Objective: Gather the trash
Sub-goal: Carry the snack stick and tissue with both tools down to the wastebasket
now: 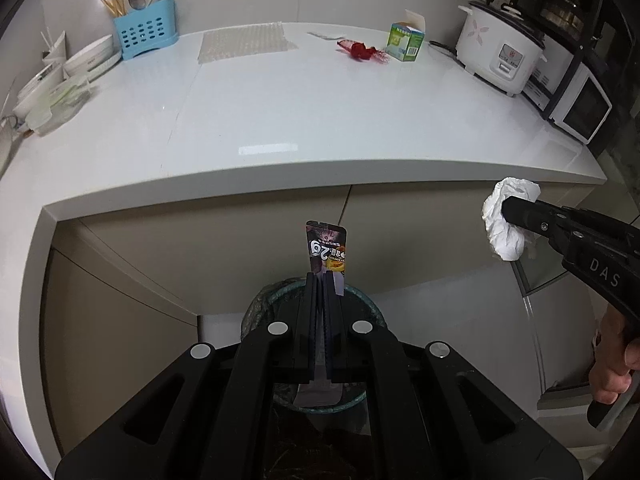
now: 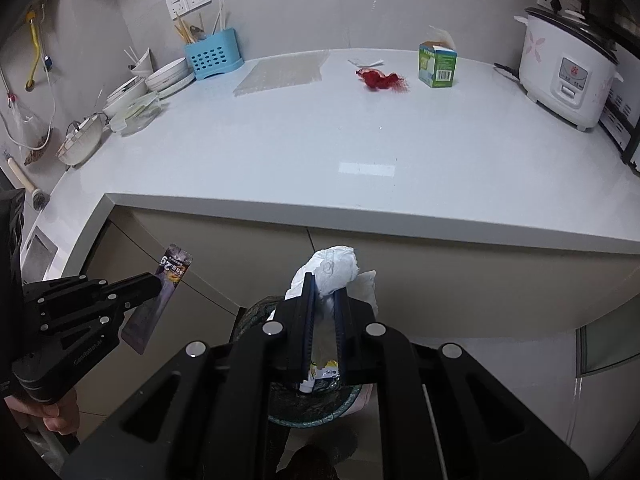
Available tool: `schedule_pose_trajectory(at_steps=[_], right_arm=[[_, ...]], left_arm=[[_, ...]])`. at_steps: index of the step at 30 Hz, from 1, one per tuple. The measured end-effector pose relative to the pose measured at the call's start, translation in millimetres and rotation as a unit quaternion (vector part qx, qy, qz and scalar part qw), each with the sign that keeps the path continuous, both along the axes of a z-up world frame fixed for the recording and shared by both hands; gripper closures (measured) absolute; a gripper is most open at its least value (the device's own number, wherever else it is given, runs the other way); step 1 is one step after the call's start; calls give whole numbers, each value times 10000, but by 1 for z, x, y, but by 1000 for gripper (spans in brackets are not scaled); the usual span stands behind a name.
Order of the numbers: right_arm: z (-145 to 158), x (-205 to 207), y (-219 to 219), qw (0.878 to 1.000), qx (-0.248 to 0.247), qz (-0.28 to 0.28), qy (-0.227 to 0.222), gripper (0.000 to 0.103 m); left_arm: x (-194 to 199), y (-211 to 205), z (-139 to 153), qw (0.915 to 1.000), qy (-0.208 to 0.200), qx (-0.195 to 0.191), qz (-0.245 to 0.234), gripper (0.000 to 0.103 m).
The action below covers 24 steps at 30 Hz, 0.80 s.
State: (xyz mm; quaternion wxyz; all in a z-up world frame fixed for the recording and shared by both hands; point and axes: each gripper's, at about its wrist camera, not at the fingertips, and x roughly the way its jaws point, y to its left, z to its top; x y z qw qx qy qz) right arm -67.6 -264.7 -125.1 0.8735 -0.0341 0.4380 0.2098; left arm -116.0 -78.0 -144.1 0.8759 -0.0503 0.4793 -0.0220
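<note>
My left gripper (image 1: 319,276) is shut on a dark snack wrapper (image 1: 327,249), held upright over a lined trash bin (image 1: 260,304) on the floor below the counter. The wrapper also shows in the right wrist view (image 2: 174,268). My right gripper (image 2: 323,280) is shut on a crumpled white tissue (image 2: 334,266), held over the same bin (image 2: 320,416). From the left wrist view the tissue (image 1: 502,236) hangs at the right, below the counter edge. On the white countertop (image 1: 320,112) lie a red crumpled wrapper (image 1: 362,51), a green carton (image 1: 405,42) and a bubble-wrap sheet (image 1: 244,42).
A rice cooker (image 1: 498,54) and a microwave (image 1: 576,108) stand at the right of the counter. A blue utensil holder (image 1: 146,34) and stacked bowls (image 1: 88,58) sit at the back left. Beige cabinet doors (image 1: 224,248) are behind the bin.
</note>
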Motion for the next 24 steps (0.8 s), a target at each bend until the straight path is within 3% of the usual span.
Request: schedule_pose_trajectory(at_steps=[24], right_arm=[[-104,6,15,9960,-91,56,891,95]], left_arm=[[1,1,-97,9969,709,-329,55,101]])
